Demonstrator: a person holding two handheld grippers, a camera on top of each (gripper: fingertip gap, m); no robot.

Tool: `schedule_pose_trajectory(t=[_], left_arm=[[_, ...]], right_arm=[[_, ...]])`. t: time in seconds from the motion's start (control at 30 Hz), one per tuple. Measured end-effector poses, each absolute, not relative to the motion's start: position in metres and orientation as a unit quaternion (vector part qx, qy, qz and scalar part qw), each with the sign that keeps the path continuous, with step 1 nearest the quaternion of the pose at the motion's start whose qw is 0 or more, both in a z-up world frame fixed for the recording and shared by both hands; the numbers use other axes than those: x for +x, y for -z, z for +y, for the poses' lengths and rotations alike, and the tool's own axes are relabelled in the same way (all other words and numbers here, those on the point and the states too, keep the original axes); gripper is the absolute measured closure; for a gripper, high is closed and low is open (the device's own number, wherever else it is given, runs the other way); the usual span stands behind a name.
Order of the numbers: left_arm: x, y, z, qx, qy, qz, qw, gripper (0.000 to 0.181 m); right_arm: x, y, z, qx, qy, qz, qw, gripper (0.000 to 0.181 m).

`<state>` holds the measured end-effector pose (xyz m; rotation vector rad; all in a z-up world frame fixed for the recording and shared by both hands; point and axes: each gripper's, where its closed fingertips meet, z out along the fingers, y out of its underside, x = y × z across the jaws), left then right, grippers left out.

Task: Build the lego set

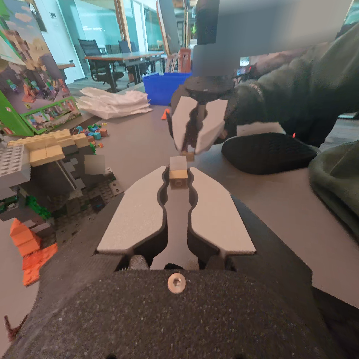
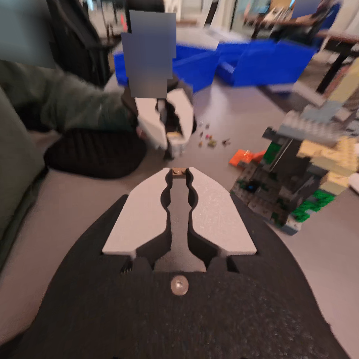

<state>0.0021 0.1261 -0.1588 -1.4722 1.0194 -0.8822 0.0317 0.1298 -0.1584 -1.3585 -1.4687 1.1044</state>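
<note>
My left gripper [image 1: 178,171] is shut on a small brick stack [image 1: 178,179], tan-brown below with a light grey block on top. Just beyond it, my right gripper [image 1: 188,152] points down at the stack and pinches a small tan plate [image 1: 190,156], close to the stack's top right corner. In the right wrist view my right gripper [image 2: 179,171] is shut on that two-stud tan plate [image 2: 179,173]. The left gripper [image 2: 172,143] faces it with the stack [image 2: 175,142] between its fingers. The part-built grey, tan and green model [image 1: 48,174] [image 2: 287,174] stands on the grey table.
The set's box [image 1: 29,87] stands behind the model. Loose small pieces [image 1: 95,132] [image 2: 209,141], orange pieces [image 1: 29,252], white bags [image 1: 114,104], blue bins [image 1: 165,87] [image 2: 252,64] and a black cushion [image 1: 268,153] lie around. A person's green sleeves [image 1: 310,87] reach in. About 4 cm separates my left fingertips from my right.
</note>
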Motion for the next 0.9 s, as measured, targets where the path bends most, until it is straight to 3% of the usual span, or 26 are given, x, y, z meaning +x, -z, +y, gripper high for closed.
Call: schedule_pose_trajectory(t=[0.23,0.6,0.77,0.9], left_arm=[[-0.003,0.117,0.115,-0.554,0.477,0.364,0.577,0.164],[-0.008,0.100,0.113,-0.529,0.524,0.322,0.585,0.164],[-0.008,0.104,0.115,-0.537,0.518,0.323,0.582,0.164],[-0.011,0.107,0.120,-0.546,0.509,0.319,0.583,0.164]], right_arm=[[0.021,0.088,0.127,-0.484,-0.561,-0.459,0.490,0.168],[0.008,0.085,0.120,-0.475,-0.589,-0.439,0.484,0.168],[0.009,0.102,0.119,-0.492,-0.553,-0.483,0.468,0.168],[0.021,0.172,0.129,-0.565,-0.401,-0.608,0.388,0.168]])
